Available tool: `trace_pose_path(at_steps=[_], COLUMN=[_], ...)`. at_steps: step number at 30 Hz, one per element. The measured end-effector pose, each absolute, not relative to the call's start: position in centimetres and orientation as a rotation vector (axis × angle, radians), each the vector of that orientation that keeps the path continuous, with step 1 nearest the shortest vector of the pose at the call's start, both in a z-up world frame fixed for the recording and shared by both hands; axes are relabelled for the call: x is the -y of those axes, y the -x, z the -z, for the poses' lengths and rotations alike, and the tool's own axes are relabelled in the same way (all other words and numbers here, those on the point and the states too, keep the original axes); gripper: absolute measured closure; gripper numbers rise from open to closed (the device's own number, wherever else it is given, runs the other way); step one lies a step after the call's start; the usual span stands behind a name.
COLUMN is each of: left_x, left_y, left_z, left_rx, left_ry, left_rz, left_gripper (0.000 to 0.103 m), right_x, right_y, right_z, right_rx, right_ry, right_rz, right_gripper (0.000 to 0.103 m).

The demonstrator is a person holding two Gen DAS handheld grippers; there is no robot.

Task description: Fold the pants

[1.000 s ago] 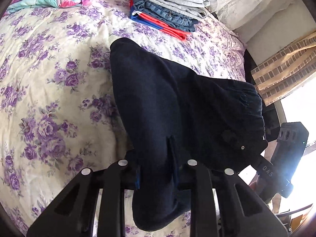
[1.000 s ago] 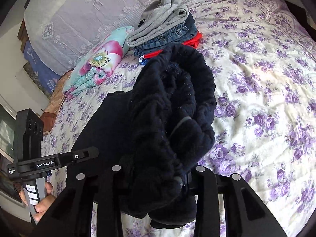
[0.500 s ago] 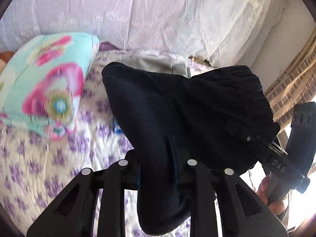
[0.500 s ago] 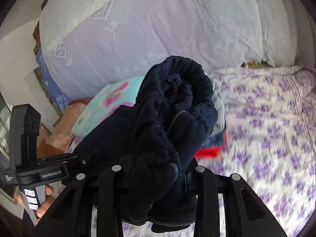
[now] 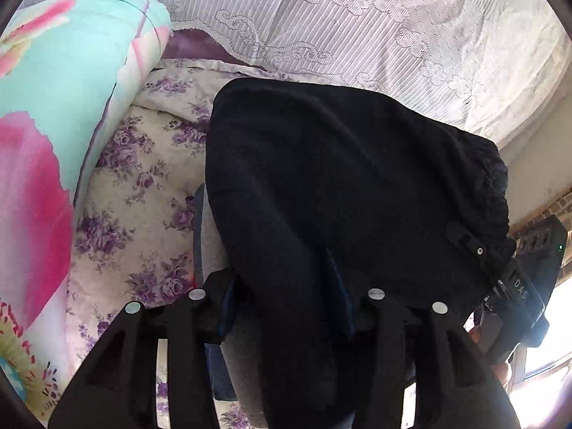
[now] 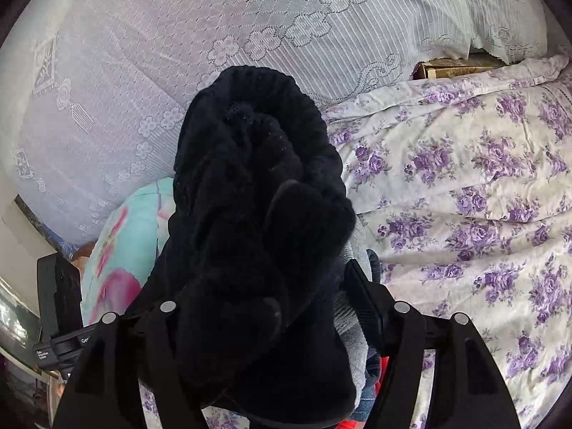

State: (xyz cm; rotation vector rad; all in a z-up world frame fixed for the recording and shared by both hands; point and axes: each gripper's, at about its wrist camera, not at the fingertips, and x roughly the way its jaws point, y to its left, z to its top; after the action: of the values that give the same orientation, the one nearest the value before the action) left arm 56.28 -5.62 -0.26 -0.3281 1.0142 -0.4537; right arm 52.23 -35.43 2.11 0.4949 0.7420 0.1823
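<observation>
The folded dark navy pants (image 5: pixel 339 186) hang between both grippers, held above the stack of folded clothes. My left gripper (image 5: pixel 286 307) is shut on one end of the pants. My right gripper (image 6: pixel 282 307) holds the bunched elastic-waist end (image 6: pixel 257 164); its jaws look partly spread around the thick fabric. The right gripper's body (image 5: pixel 525 286) shows at the right of the left wrist view. The left gripper's body (image 6: pixel 60 307) shows at the left of the right wrist view.
The bed has a purple-flowered sheet (image 6: pixel 464 186). A grey folded garment (image 5: pixel 214 250) of the clothes stack lies right under the pants, with jeans and red cloth (image 6: pixel 375 386) below. A turquoise and pink quilt (image 5: pixel 53 107) lies left. A white lace-covered headboard (image 6: pixel 214 35) stands behind.
Both grippers have carried the pants forward toward the headboard and over the stack of folded clothes. The right gripper's jaws look wider than before.
</observation>
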Motion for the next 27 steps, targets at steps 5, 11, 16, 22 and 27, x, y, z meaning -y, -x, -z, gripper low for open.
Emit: trace_pose_path(at_steps=[5,11,16,22,27], left_x=[5.7,4.7,4.6,4.4,3.6], left_y=[-55.2,-51.1,-40.3,-23.4,-12.3], left_z=[-1.6,-4.5,-7.7,-8.7,-7.3], left_rx=[-0.994,-0.897,-0.712,-0.631,-0.601], left_ry=[0.249,0.129,-0.07,-0.123,-0.072], left_rz=[0.399,0.271,0.136,0.09,0.021], left_gripper=[0.012,0.011,0.011,0.005,0.005], right_x=[35.5,35.1,33.7,32.2,29.6], right_y=[-50.8,-45.5,-36.0,-22.3,-12.7], right_z=[-3.8,-7.7,-10.2,-9.0,-5.5], right_rx=[-0.684,-0.572,-0.531,-0.592,-0.599], right_ry=[-0.448,-0.319,-0.197,-0.251,-0.198], right_rz=[-0.159,-0.023,0.111,0.073,0.118], right_gripper=[0.008,0.008,0.006,0.004,0.004])
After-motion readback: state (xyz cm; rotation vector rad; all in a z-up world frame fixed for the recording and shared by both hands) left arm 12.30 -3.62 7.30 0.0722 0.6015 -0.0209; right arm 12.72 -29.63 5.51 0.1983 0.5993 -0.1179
